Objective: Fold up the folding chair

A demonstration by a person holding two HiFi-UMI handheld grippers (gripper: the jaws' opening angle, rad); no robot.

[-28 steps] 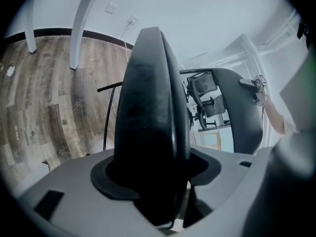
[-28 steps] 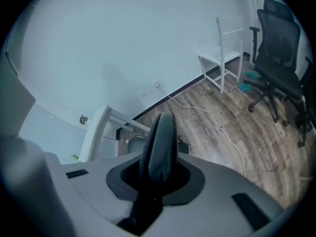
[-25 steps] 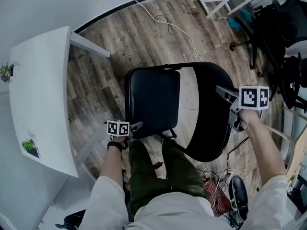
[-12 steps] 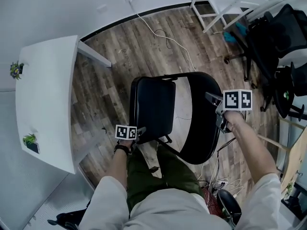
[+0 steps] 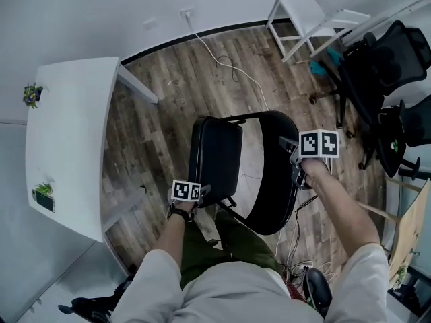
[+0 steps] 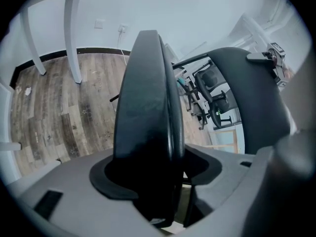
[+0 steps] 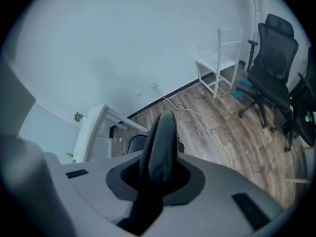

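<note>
The black folding chair stands on the wood floor right in front of me. Its padded seat [image 5: 215, 155] is tipped up steeply toward the rounded backrest [image 5: 275, 180]. My left gripper [image 5: 201, 192] is shut on the seat's front edge; in the left gripper view the seat [image 6: 148, 107] runs edge-on between the jaws, with the backrest [image 6: 256, 102] to its right. My right gripper [image 5: 288, 145] is shut on the backrest's top edge, and in the right gripper view this edge [image 7: 160, 144] rises between the jaws. The chair's legs are mostly hidden.
A white table [image 5: 67, 140] stands close on the left, a white stool [image 5: 300, 12] at the far wall, and black office chairs [image 5: 384, 66] on the right. A white cable [image 5: 229, 62] trails over the floor. The person's legs [image 5: 232, 237] are just behind the chair.
The left gripper has lifted the seat's front edge, so the seat looks narrower and stands closer to the backrest. The right gripper has drifted left with the backrest.
</note>
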